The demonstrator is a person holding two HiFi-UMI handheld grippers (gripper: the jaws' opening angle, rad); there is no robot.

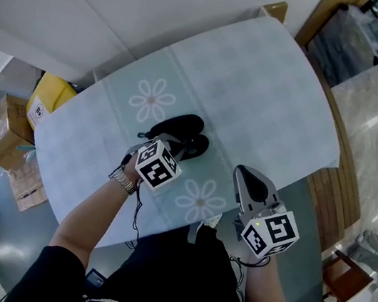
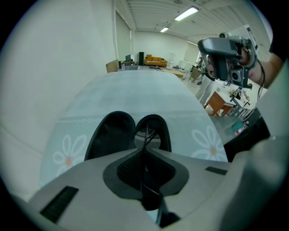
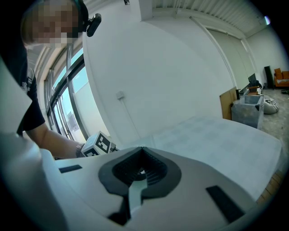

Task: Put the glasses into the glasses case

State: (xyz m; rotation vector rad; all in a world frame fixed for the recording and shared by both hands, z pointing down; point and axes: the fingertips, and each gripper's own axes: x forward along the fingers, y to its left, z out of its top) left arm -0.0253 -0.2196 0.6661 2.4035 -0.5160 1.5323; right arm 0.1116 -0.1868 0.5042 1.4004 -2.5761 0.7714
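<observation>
Pale tablecloth (image 1: 258, 86) printed with daisies is spread over the table, which is set against a white wall, and cardboard boxes (image 1: 7, 123) are stacked on the floor at its left end. Near the front edge the black glasses case (image 1: 181, 127) is laid open, its two halves side by side. In the left gripper view both halves are seen to run lengthwise away from the jaws. The left gripper (image 1: 178, 148) is held low, just before the case, with its jaws closed on the thin wire frame of the glasses (image 2: 147, 139). One lens is seen past the jaw tips, over the right half. The right gripper (image 1: 247, 181) is held well apart to the right, jaws together, with nothing between them.
</observation>
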